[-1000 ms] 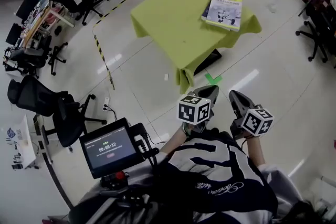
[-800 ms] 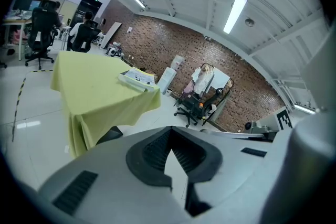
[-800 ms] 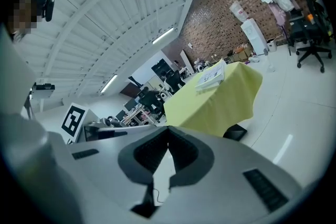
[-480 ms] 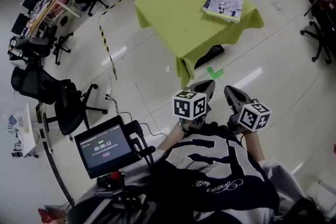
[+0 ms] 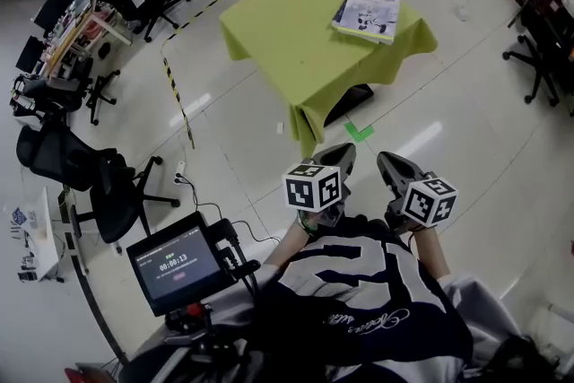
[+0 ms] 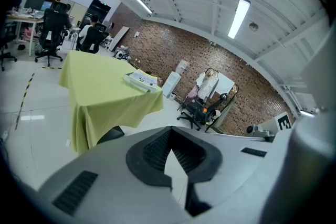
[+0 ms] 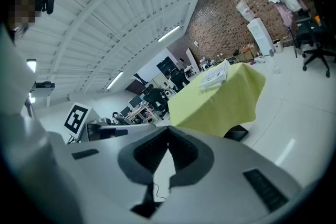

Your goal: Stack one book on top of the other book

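Note:
Two books (image 5: 366,12) lie one on top of the other, slightly askew, near the far right corner of the table with the yellow-green cloth (image 5: 287,31). The left gripper view shows the books (image 6: 140,80) and the table (image 6: 100,78) a good way ahead; in the right gripper view the books (image 7: 215,76) look small on the table (image 7: 223,99). My left gripper (image 5: 343,154) and right gripper (image 5: 387,162) are held close to my chest above the floor, well short of the table. Both are shut and hold nothing (image 6: 169,132) (image 7: 168,136).
Tiled floor separates me from the table, with a green tape mark (image 5: 360,133) and black-yellow tape (image 5: 178,99) on it. A black object (image 5: 348,98) lies under the table. Office chairs (image 5: 99,179) stand at the left and at the right (image 5: 538,49). A timer screen (image 5: 178,265) sits by my left side.
Both grippers have shifted a little toward the table and stay shut. The books have not moved on the cloth.

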Available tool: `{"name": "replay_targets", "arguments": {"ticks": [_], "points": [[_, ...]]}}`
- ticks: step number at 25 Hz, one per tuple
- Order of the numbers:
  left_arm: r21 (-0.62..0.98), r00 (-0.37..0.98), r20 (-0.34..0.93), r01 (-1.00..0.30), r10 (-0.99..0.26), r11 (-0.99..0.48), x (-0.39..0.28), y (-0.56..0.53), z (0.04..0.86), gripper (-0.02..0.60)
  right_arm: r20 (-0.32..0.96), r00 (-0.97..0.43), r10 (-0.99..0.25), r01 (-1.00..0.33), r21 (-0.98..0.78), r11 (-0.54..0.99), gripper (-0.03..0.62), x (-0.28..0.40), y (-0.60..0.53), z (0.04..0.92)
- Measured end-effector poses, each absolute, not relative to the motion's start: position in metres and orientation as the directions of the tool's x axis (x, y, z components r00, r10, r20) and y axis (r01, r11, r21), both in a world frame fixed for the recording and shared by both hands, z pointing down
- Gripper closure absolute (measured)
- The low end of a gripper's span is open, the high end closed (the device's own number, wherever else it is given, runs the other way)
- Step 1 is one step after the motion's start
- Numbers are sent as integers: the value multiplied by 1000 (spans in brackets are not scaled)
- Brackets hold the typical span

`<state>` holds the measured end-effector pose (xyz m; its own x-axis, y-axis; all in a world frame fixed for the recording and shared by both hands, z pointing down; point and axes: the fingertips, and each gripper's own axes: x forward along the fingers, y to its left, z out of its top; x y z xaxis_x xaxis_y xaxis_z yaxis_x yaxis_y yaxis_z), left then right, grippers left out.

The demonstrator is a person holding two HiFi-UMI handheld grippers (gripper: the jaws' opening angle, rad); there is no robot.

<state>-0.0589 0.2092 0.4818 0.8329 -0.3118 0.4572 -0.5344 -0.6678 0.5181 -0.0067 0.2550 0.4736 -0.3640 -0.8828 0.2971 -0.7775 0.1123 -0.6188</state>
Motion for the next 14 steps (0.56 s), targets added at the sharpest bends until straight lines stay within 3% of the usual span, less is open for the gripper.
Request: {"name": "replay_targets", "arguments": {"ticks": [14], "points": [[530,839,446,-529,-312,-663,-46,210,470,578,308,-362,-880,-784,-611,109,597,8,258,464]]}}
